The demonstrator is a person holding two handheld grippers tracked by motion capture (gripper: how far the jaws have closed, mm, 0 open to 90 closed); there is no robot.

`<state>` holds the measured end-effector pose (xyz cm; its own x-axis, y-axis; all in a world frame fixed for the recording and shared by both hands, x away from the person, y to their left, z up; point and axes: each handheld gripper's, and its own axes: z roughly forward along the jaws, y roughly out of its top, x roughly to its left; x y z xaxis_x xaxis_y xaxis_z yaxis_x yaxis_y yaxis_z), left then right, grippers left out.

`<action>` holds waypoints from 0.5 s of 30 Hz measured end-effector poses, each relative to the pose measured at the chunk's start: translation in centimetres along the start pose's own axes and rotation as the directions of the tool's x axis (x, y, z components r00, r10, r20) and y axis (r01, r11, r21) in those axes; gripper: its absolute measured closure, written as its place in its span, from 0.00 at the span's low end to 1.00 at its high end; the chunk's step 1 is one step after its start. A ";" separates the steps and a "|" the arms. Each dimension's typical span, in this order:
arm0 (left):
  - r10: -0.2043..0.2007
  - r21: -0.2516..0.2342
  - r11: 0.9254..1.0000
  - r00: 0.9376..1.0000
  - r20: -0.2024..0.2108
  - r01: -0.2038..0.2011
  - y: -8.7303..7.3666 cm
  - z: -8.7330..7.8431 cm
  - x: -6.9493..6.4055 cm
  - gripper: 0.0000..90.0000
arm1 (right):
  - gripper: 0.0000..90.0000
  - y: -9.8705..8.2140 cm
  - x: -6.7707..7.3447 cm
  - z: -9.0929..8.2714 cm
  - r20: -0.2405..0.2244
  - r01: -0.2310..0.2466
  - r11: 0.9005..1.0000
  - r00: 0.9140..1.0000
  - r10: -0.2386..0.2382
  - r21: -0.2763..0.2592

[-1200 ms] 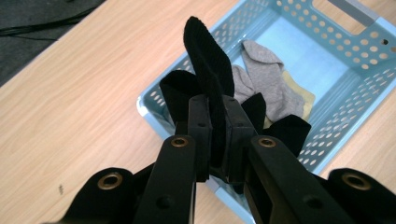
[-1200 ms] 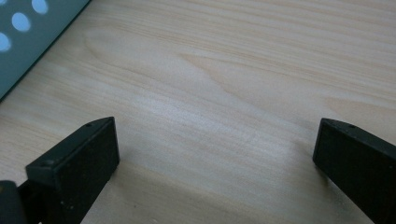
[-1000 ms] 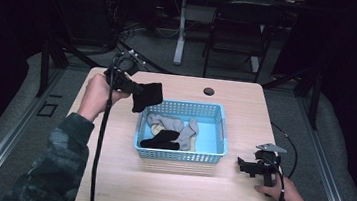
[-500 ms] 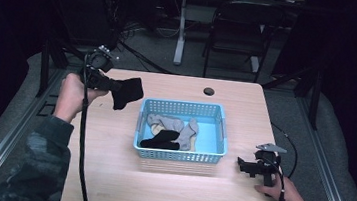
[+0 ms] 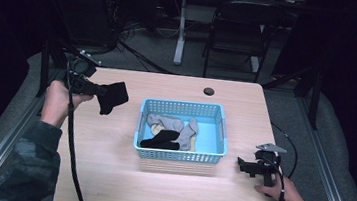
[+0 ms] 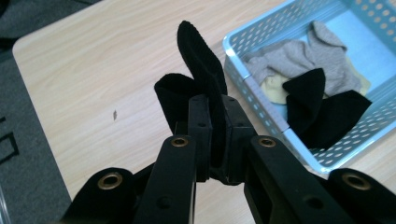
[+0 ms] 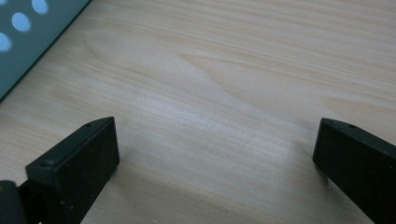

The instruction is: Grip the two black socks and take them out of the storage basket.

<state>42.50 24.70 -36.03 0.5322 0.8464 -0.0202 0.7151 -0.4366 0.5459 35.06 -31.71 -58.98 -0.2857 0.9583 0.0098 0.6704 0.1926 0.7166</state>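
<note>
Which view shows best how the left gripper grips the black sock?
The left gripper view: its jaws pinch the black sock between them. The high view shows the sock hanging from the left gripper over the table, grip unclear.

No readable text, labels, brands or numbers are showing anywhere: nothing on the blue basket (image 5: 179, 155), the socks, the desk (image 5: 108, 173) or either hand-held gripper.
</note>
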 end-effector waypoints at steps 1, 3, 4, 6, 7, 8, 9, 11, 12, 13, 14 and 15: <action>-0.007 0.005 1.000 1.000 0.000 0.007 -0.2 0.1 0.3 0.94 | 0.00 0.0 0.0 0.0 0.000 -0.001 1.000 1.000 0.001 0.000; -0.020 0.005 1.000 1.000 0.000 0.020 -0.6 0.2 0.7 0.94 | 0.00 0.0 0.0 0.0 0.000 0.000 1.000 1.000 0.000 0.000; -0.028 0.006 1.000 1.000 -0.003 0.028 -0.8 0.3 1.0 0.94 | 0.00 0.0 0.0 0.0 0.000 0.000 1.000 1.000 0.000 0.001; -0.041 0.009 0.999 0.999 -0.005 0.041 -1.2 0.5 1.4 0.94 | 0.00 0.0 0.0 0.0 0.000 0.000 1.000 1.000 0.000 0.000; -0.049 0.013 0.999 0.999 -0.006 0.049 -1.4 0.6 1.7 0.94 | 0.00 0.0 0.0 0.0 0.000 0.000 1.000 1.000 0.000 0.000; -0.056 0.014 0.998 0.998 -0.008 0.056 -1.5 0.6 1.8 0.94 | 0.00 0.0 0.0 0.0 0.000 0.000 1.000 1.000 0.000 0.000; -0.064 0.014 0.998 0.998 -0.006 0.064 -1.7 0.8 2.1 0.94 | 0.00 0.0 0.0 0.0 0.000 0.000 1.000 1.000 0.000 0.000; -0.079 0.019 0.997 0.997 -0.006 0.079 -2.1 1.0 2.5 0.94 | 0.00 0.0 0.0 0.0 0.000 -0.001 1.000 1.000 0.001 0.000; -0.090 0.020 0.996 0.996 -0.008 0.090 -2.3 1.2 2.7 0.94 | 0.00 0.0 0.0 0.0 0.000 -0.001 1.000 1.000 0.001 0.000; -0.094 0.025 0.995 0.996 -0.007 0.094 -2.4 1.3 2.8 0.94 | 0.00 0.0 0.0 0.0 0.000 -0.001 1.000 1.000 0.001 -0.001; -0.104 0.027 0.994 0.995 -0.007 0.104 -2.7 1.5 3.0 0.94 | 0.00 0.0 0.0 0.0 0.000 0.000 1.000 1.000 0.000 -0.001; -0.109 0.033 0.993 0.994 -0.014 0.109 -2.8 1.7 3.2 0.94 | 0.00 0.0 0.0 0.0 0.000 -0.001 1.000 1.000 0.001 0.000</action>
<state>42.94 28.12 -39.02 0.4448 0.8931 -0.0677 0.7834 -0.3513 0.5128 35.06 -31.70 -58.97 -0.2853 0.9584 0.0101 0.6708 0.1921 0.7164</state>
